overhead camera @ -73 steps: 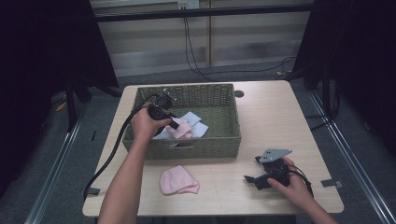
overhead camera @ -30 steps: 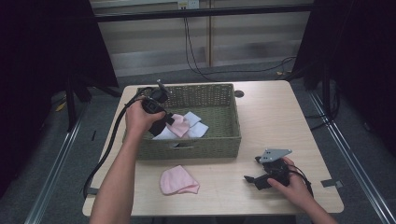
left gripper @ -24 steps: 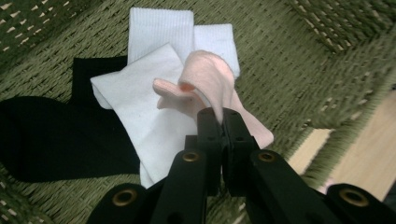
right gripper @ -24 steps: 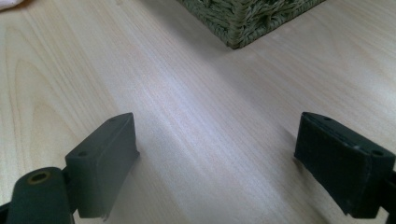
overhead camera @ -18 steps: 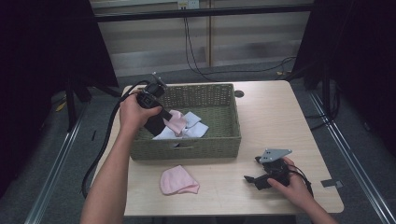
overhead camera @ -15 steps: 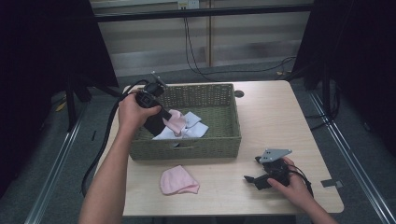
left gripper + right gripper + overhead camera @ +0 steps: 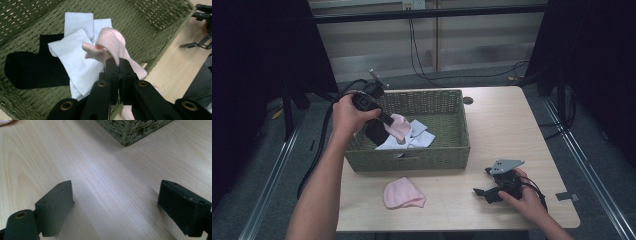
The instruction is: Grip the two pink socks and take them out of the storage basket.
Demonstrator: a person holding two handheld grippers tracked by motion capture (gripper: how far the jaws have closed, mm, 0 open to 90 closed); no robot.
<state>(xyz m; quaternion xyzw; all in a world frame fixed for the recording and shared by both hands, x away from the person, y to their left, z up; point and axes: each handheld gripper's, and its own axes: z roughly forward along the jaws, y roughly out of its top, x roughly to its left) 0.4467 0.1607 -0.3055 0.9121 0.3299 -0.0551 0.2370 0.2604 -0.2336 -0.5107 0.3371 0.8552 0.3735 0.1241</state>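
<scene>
My left gripper (image 7: 388,120) is shut on a pink sock (image 7: 112,46) and holds it up over the left part of the green wicker basket (image 7: 447,150). The pink sock (image 7: 400,126) hangs from the jaws above white socks (image 7: 77,56) and a black sock (image 7: 32,68) lying on the basket floor. A second pink sock (image 7: 403,193) lies on the wooden table (image 7: 512,125) in front of the basket. My right gripper (image 7: 482,192) rests open on the table at the front right, jaws wide apart with bare wood between them (image 7: 115,202).
The basket's corner (image 7: 130,132) stands a short way ahead of the right gripper. A dark round hole (image 7: 468,100) is in the table behind the basket. A cable (image 7: 319,150) trails from the left gripper off the table's left edge. A tape strip (image 7: 564,196) lies near the right edge.
My left gripper has lifted the pink sock out of the basket pile and drawn back toward the basket's far left corner. The right gripper has stayed put.
</scene>
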